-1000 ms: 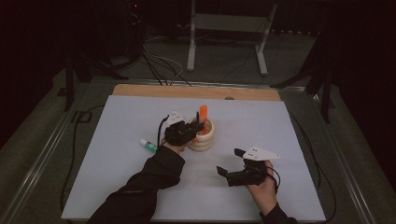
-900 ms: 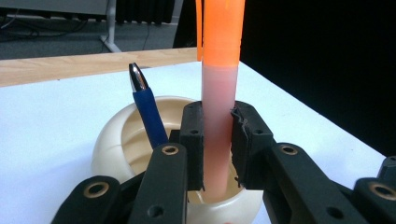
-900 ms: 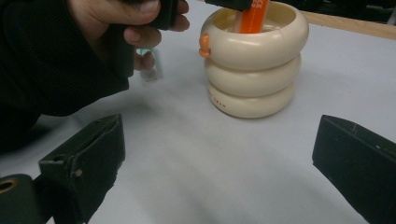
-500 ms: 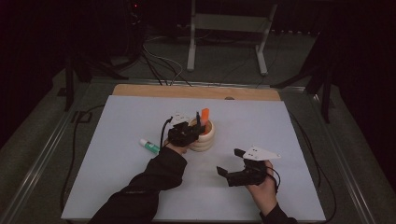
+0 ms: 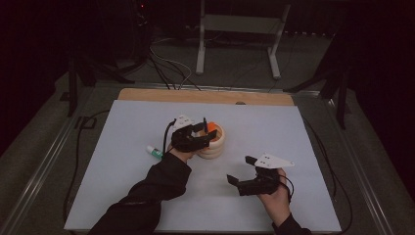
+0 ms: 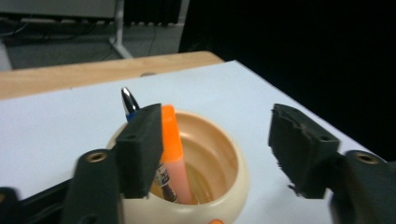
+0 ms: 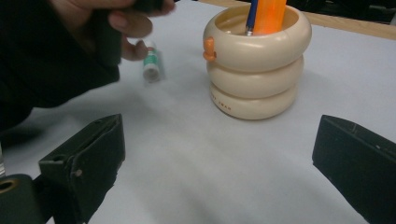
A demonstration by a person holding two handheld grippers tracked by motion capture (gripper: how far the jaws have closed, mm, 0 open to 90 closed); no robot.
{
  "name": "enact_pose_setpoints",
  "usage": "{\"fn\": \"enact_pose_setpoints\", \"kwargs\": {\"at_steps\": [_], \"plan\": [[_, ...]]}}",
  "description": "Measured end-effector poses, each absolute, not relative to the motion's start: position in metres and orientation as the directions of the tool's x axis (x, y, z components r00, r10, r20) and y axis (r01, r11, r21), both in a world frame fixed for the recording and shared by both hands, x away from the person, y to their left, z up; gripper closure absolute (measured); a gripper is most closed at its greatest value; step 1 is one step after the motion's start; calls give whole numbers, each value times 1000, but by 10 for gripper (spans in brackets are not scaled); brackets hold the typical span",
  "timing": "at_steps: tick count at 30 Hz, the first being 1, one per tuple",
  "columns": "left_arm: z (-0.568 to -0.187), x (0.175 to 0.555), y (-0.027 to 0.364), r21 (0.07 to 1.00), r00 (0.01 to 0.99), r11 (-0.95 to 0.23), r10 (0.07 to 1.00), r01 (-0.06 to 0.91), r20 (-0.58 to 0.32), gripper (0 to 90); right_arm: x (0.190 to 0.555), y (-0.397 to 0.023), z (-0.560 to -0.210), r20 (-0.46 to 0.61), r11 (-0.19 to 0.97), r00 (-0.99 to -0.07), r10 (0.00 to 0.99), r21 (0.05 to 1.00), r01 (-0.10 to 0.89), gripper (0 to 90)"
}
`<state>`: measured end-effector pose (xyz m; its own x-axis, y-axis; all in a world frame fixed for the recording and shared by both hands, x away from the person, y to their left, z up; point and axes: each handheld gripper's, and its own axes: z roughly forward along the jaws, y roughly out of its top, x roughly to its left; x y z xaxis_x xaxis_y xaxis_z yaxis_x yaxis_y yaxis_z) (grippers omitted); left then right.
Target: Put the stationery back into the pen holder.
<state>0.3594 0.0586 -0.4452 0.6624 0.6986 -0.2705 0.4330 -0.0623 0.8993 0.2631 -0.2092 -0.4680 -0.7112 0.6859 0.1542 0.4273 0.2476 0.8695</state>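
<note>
My left claw (image 6: 215, 154) had just been opening, and its jaws stood apart above the cream holder (image 6: 187, 205), nothing between them. The orange highlighter (image 6: 173, 149) stood tilted inside the holder, leaning against the rim next to my left-hand jaw, with a blue pen (image 6: 129, 103) behind it. So I judged that piece of the work done: the highlighter was in and let go.

What looked left was the small green-and-white tube (image 5: 154, 152), lying on its side on the white sheet (image 5: 127, 127) just left of the holder, close by my left wrist. It was apart from the holder and untouched.

My right claw (image 7: 219, 154) was spread wide and empty, resting low over the near right part of the sheet, aimed at the holder (image 7: 254, 65) from well apart.

For room, the sheet was bare on the far side and on the right. The holder sat near the middle, well away from every edge, and the wooden strip (image 5: 205, 96) ran along the far border. Reaching the tube meant drawing my left claw back and to the left; the standing highlighter and pen were the things I could knock.
</note>
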Motion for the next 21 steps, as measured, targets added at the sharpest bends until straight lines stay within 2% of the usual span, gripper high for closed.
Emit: {"fn": "enact_pose_setpoints", "kwargs": {"at_steps": [1, 2, 3, 5, 8, 21], "plan": [[-443, 358, 61, 901, 670, -67, 692, 430, -268, 301, 263, -209, -468, 154, 248, -711, 686, 870, 427, 23], [-441, 357, 63, 902, 679, -68, 682, 426, -270, 235, 263, -209, -468, 156, 244, -712, 685, 871, 426, 23], [-439, 356, 66, 904, 683, -68, 679, 422, -268, 235, 263, -209, -468, 156, 244, -712, 685, 871, 426, 23], [-435, 354, 72, 905, 706, -68, 651, 421, -279, 128, 263, -209, -468, 164, 234, -711, 684, 873, 427, 23], [-431, 350, 80, 912, 729, -71, 627, 404, -274, 28, 263, -209, -467, 163, 235, -711, 684, 873, 427, 23], [-425, 324, 120, 941, 779, -95, 591, 325, -210, 3, 262, -204, -461, 192, 210, -718, 669, 878, 431, 23]]}}
